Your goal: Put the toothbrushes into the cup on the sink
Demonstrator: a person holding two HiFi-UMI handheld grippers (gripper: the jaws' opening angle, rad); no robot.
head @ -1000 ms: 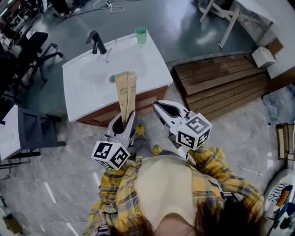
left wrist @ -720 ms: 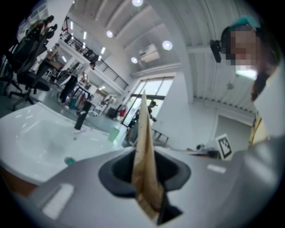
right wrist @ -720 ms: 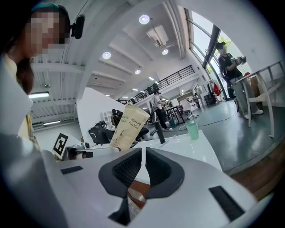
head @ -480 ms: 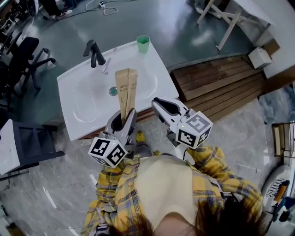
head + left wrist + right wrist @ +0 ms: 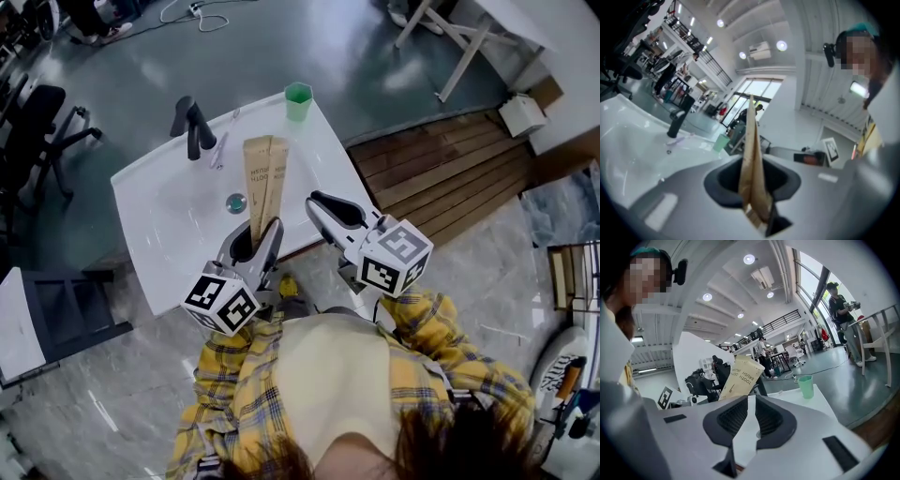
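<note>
A white sink (image 5: 155, 230) with a black faucet (image 5: 192, 127) stands ahead of me. A green cup (image 5: 298, 98) sits on its far right corner. A pale toothbrush (image 5: 221, 148) lies beside the faucet. My left gripper (image 5: 255, 236) is shut on a tall tan toothbrush packet (image 5: 263, 183), held upright over the basin's near side. In the left gripper view the packet (image 5: 751, 159) stands edge-on between the jaws, with the cup (image 5: 720, 142) beyond. My right gripper (image 5: 324, 210) is shut and holds nothing, just right of the packet. The right gripper view shows the packet (image 5: 740, 377) and cup (image 5: 805, 385).
The round drain (image 5: 235, 202) lies in the basin behind the packet. Black office chairs (image 5: 37, 122) stand at the left. A low wooden platform (image 5: 441, 169) lies to the right of the sink, and white table legs (image 5: 450, 42) stand beyond it.
The sink has come nearer as both grippers moved toward it. The packet's top now reaches past the drain. Neither gripper's jaws changed.
</note>
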